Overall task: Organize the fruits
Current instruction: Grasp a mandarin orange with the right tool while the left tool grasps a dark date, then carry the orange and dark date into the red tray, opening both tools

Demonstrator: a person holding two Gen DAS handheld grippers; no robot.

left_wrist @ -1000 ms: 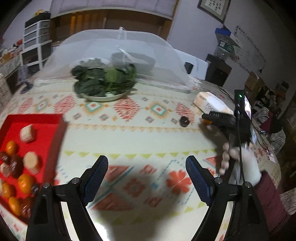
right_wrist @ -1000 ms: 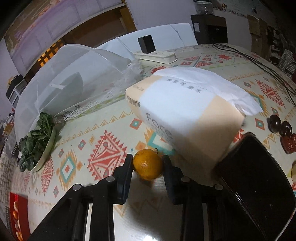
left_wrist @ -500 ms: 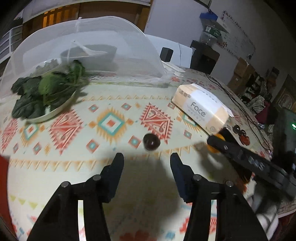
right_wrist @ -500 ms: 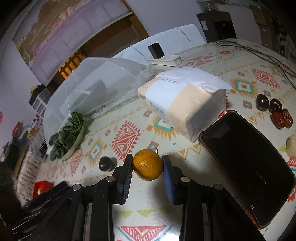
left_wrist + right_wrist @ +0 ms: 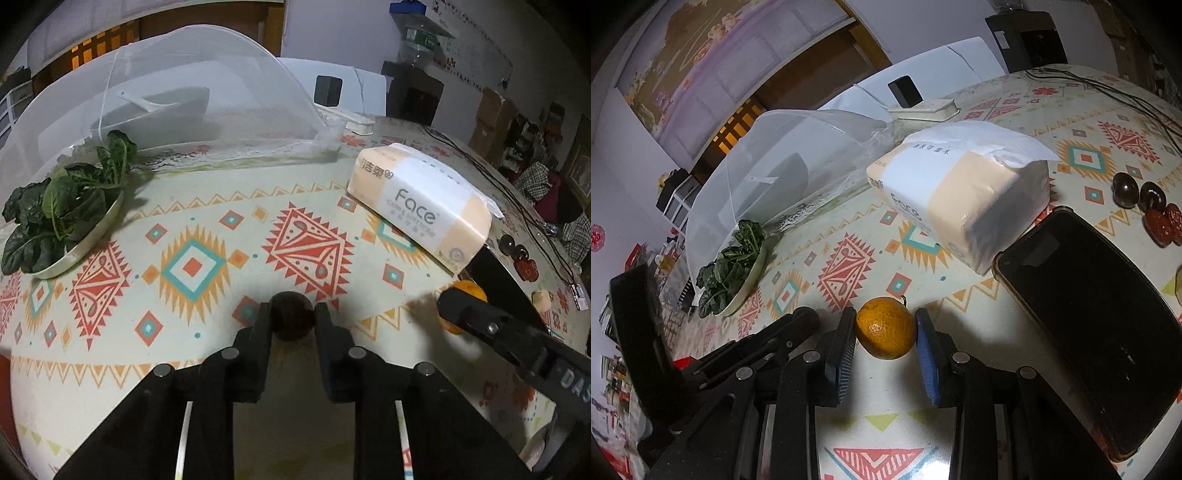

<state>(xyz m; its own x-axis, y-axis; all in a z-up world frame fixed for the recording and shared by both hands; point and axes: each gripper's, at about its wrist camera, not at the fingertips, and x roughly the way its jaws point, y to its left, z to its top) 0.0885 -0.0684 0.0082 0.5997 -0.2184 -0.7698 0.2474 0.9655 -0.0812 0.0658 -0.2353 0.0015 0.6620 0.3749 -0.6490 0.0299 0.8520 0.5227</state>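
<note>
My left gripper (image 5: 292, 321) is shut on a dark brown round fruit (image 5: 291, 314) resting on the patterned tablecloth. My right gripper (image 5: 885, 330) is shut on an orange mandarin (image 5: 885, 328) and holds it above the table; the mandarin also shows in the left wrist view (image 5: 466, 290) behind the right gripper's finger. More dark and red fruits (image 5: 1145, 203) lie at the right, beyond a black phone (image 5: 1089, 317). A corner of the red tray (image 5: 681, 363) shows at the far left.
A pack of Face tissues (image 5: 421, 206) lies ahead to the right. A plate of green leaves (image 5: 62, 218) stands at the left beside a white mesh food cover (image 5: 166, 103). A power strip (image 5: 923, 109) and cables lie at the back.
My left gripper has moved forward and closed around the dark fruit, which was ahead of the open fingers before. My right gripper still holds the mandarin and has lifted and turned slightly.
</note>
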